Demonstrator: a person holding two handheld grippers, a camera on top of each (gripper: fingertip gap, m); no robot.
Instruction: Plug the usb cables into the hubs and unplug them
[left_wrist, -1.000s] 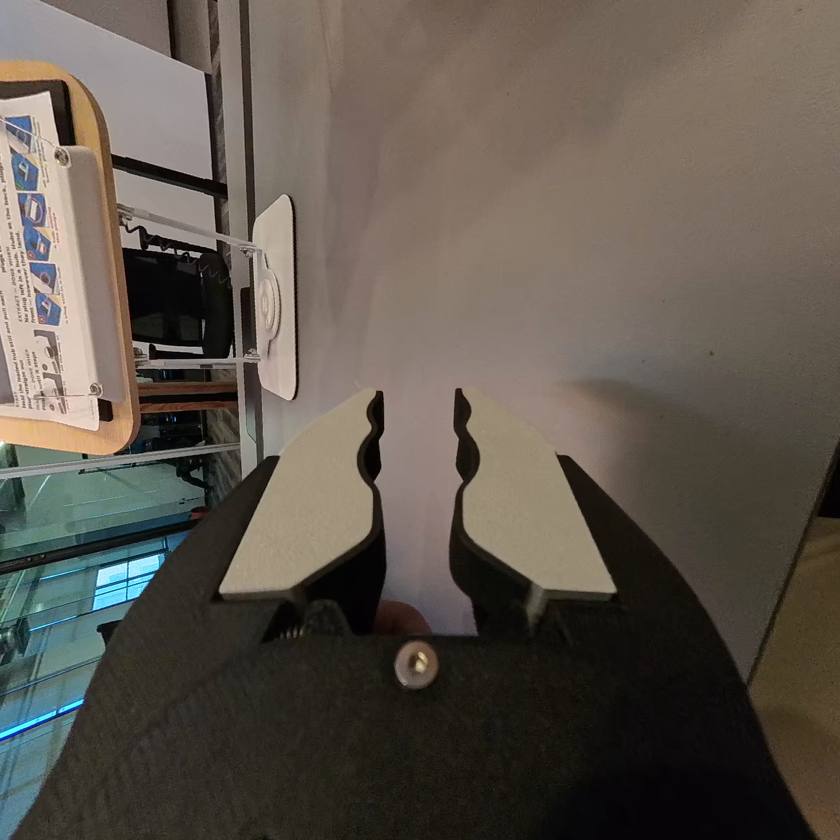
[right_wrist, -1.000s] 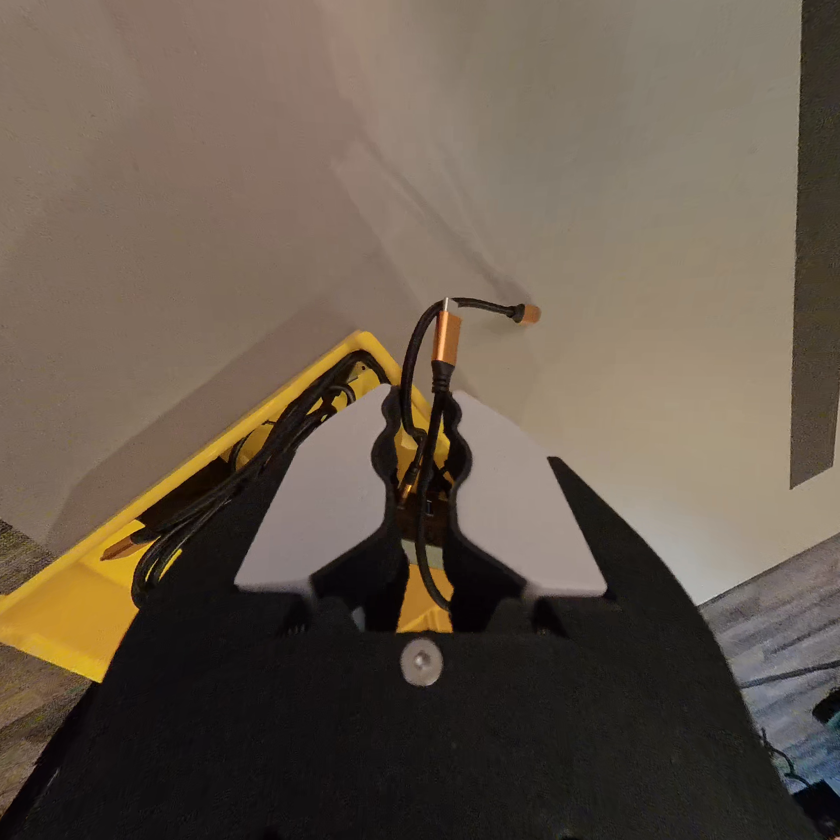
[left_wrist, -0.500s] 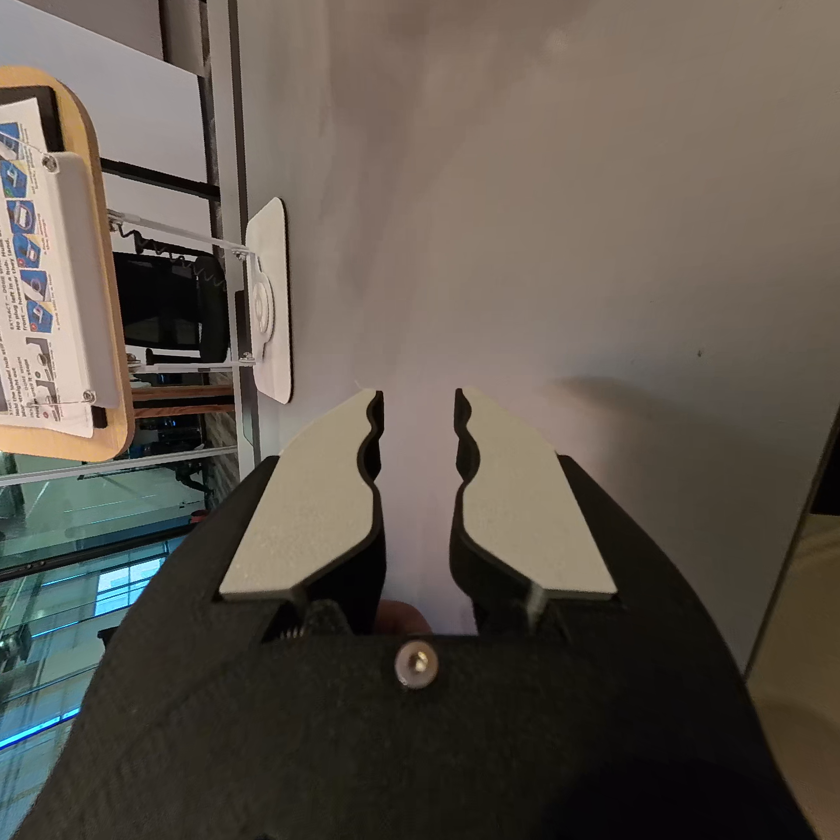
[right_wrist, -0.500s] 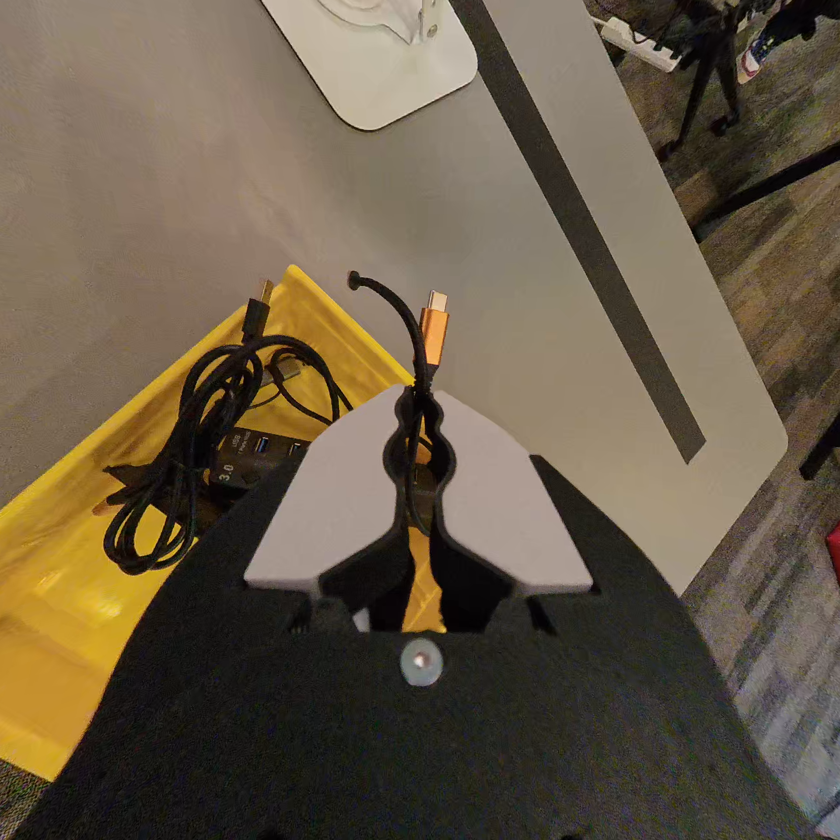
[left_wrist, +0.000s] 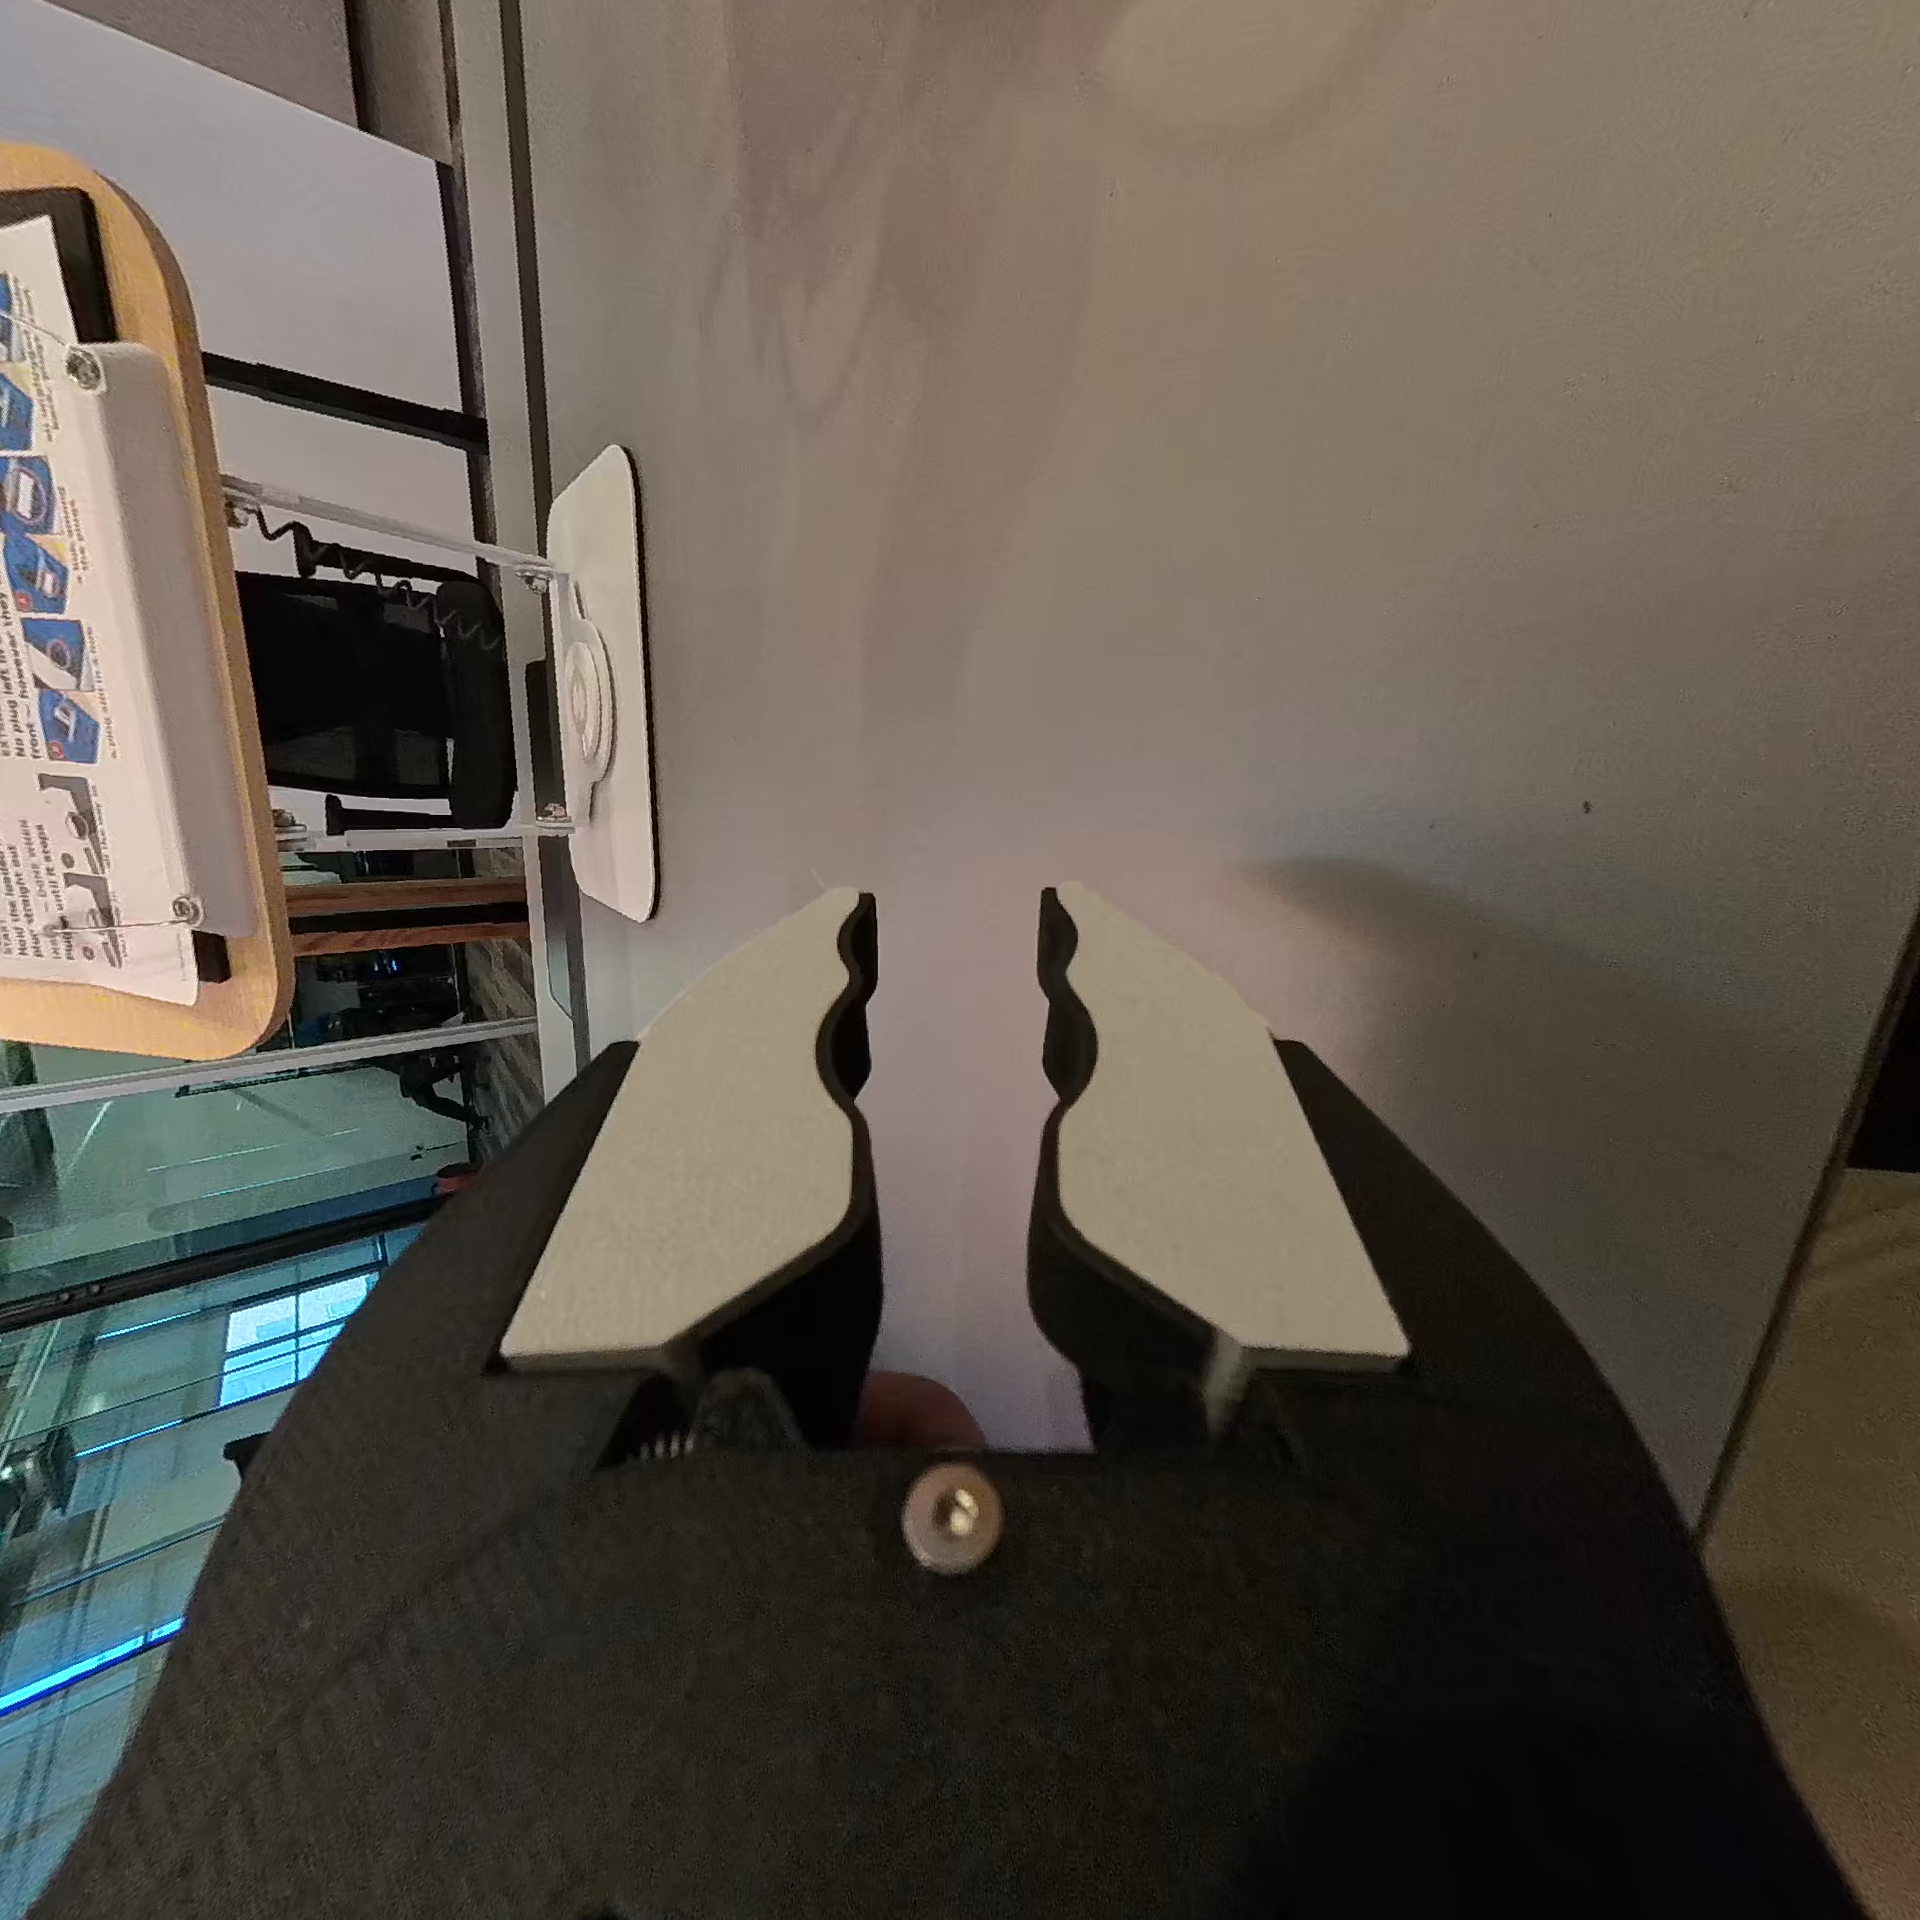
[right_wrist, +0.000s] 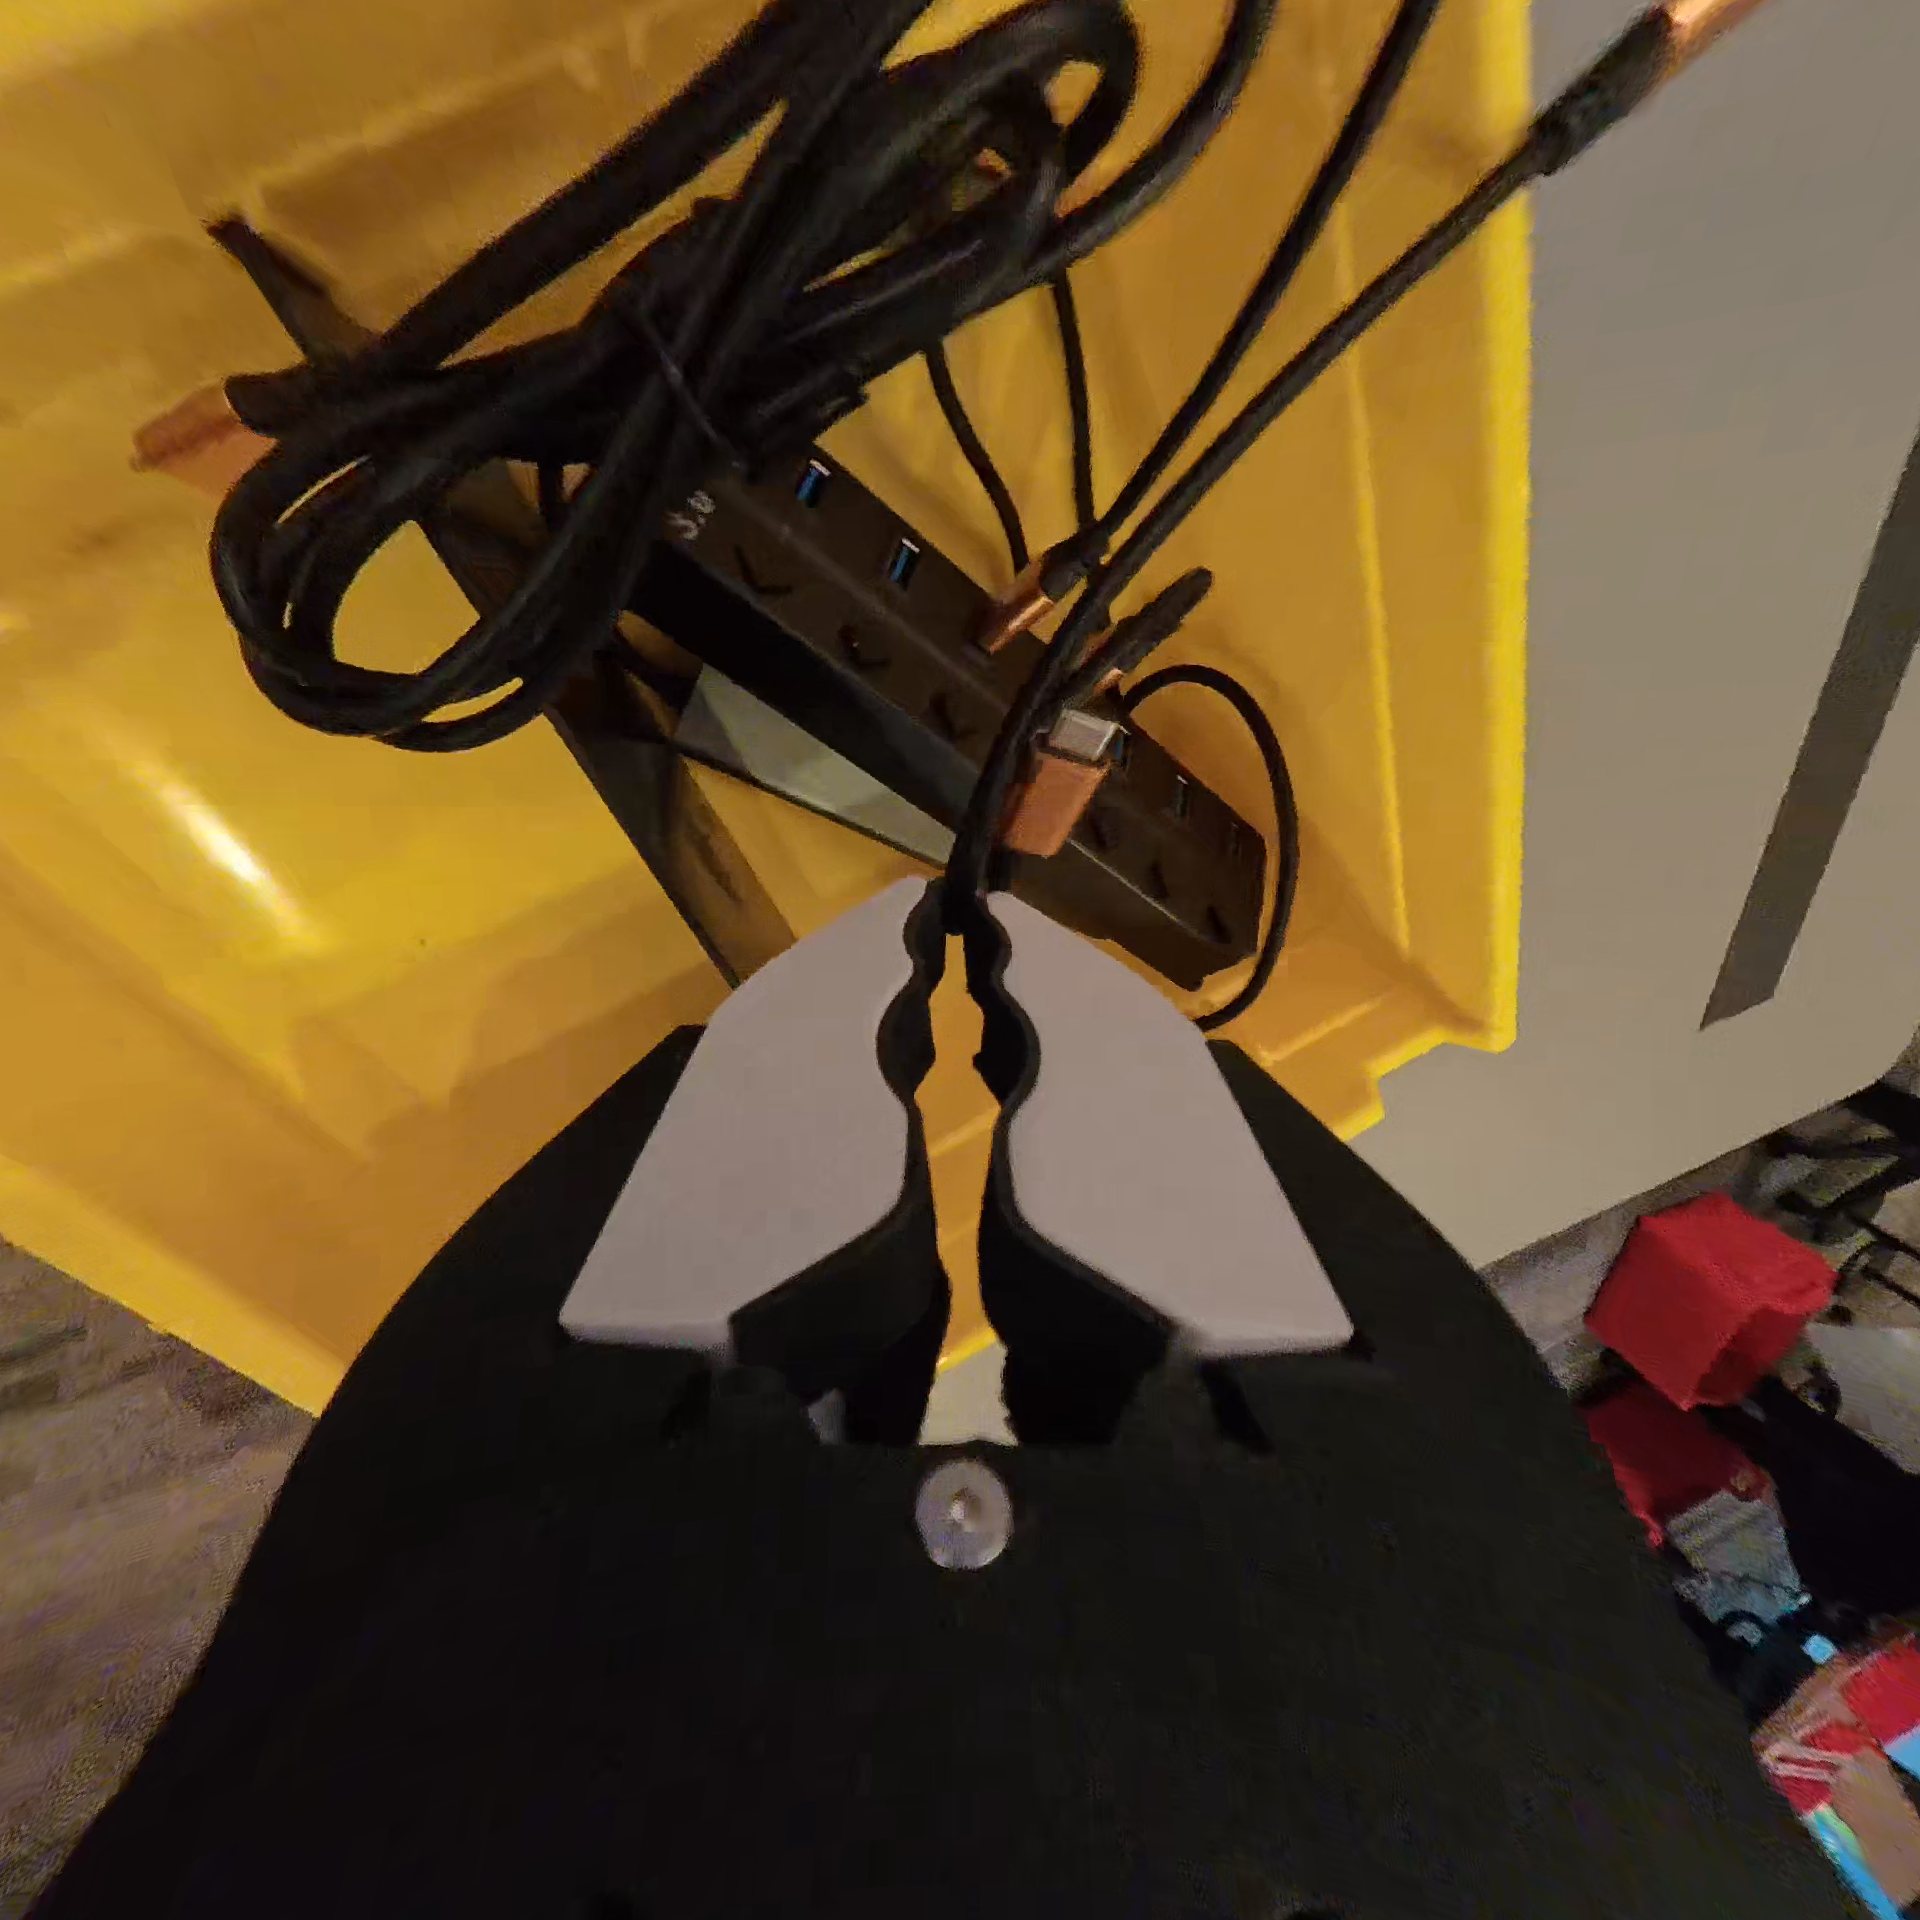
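Right claw (right_wrist: 958, 914) pinches black cable (right_wrist: 1060, 665); copper plug (right_wrist: 1055, 805) hovers over hub (right_wrist: 1049, 748). Next: align with port. Left claw (left_wrist: 956, 904) narrow, empty.

— What sits along the left edge of the left wrist view?

— A wooden board (left_wrist: 223, 665) carrying a printed sheet (left_wrist: 62, 623), and lower down, glass panels (left_wrist: 208, 1247). A white pad (left_wrist: 613, 675) lies on the grey table (left_wrist: 1299, 520) at centre left.

— And the right wrist view?

— A yellow bin (right_wrist: 312, 883) fills the upper left. Red boxes (right_wrist: 1704, 1309) sit at lower right on grey carpet (right_wrist: 94, 1455).
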